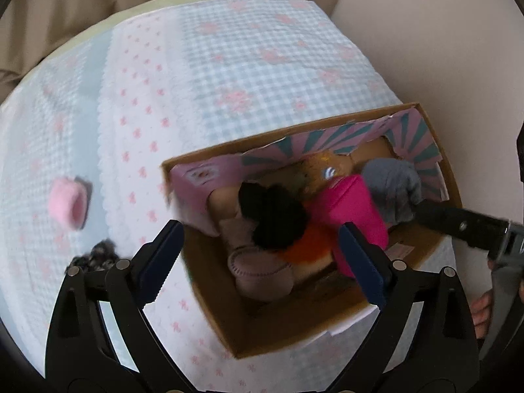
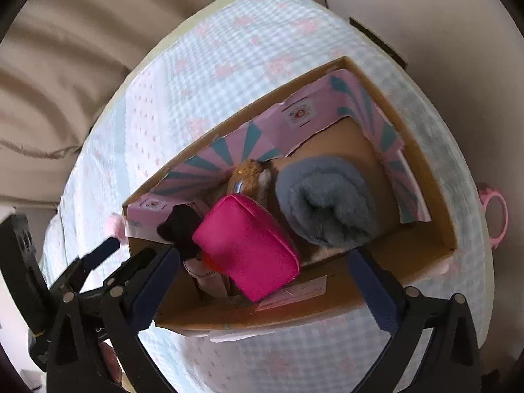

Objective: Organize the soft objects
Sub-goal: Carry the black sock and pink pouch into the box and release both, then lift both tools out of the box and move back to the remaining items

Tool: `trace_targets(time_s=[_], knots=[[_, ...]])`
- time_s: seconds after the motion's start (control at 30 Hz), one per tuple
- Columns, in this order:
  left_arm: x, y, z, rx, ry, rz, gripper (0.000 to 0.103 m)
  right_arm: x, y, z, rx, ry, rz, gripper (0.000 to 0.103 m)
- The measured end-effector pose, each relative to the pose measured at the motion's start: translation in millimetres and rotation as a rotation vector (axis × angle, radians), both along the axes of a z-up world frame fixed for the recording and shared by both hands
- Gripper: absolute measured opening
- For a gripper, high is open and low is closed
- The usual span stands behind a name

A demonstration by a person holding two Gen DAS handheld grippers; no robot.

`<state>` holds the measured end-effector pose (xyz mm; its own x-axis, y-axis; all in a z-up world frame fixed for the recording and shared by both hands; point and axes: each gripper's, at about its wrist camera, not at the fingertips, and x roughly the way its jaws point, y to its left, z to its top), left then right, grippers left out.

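Observation:
A cardboard box (image 1: 440,177) with pink and teal lining sits on the blue-checked bedspread (image 1: 229,65). Inside lie a magenta pouch (image 1: 357,209), a grey fleece roll (image 1: 391,183), a black plush (image 1: 275,219), an orange item (image 1: 311,245), a brown plush (image 1: 322,170) and a mauve knitted piece (image 1: 258,271). My left gripper (image 1: 262,262) is open and empty above the box's near left corner. My right gripper (image 2: 265,278) is open and empty over the box (image 2: 422,177), with the pouch (image 2: 245,249) and fleece roll (image 2: 327,199) ahead of it. The right gripper's finger reaches in beside the fleece in the left wrist view.
A pink fluffy cuff (image 1: 67,208) and a dark patterned piece (image 1: 95,257) lie on the bed left of the box. A pink ring-shaped item (image 2: 494,216) lies right of the box. Beige curtains (image 1: 98,0) hang behind the bed.

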<state>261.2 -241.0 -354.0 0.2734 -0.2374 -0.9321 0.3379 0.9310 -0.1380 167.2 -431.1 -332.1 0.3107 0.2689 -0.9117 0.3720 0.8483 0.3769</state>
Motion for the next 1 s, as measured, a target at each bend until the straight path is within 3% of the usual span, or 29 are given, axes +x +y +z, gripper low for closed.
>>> trace_targets(time_s=[0.27,0.47,0.7,1.0], knots=[[-13.7,2.6,17.0,-0.009,-0.018,0.0,0.095,-5.6,8.8,18.5,-0.029,-0.052,0.019,0.103],[-27.9,10.3,49.5,-0.021,-0.062,0.002,0.095,-11.4,22.7,50.6,-0.051,-0.116,0.046,0.103],[-55.2,36.9,97.7,-0.035,-0.107,0.055,0.095,-30.0,40.6,104.7,-0.1,-0.188,0.071,0.103],[-101.3,99.4,172.0,-0.058,-0.226,0.165,0.095,-66.6,90.3,189.9,-0.299,-0.29,0.193,0.103]])
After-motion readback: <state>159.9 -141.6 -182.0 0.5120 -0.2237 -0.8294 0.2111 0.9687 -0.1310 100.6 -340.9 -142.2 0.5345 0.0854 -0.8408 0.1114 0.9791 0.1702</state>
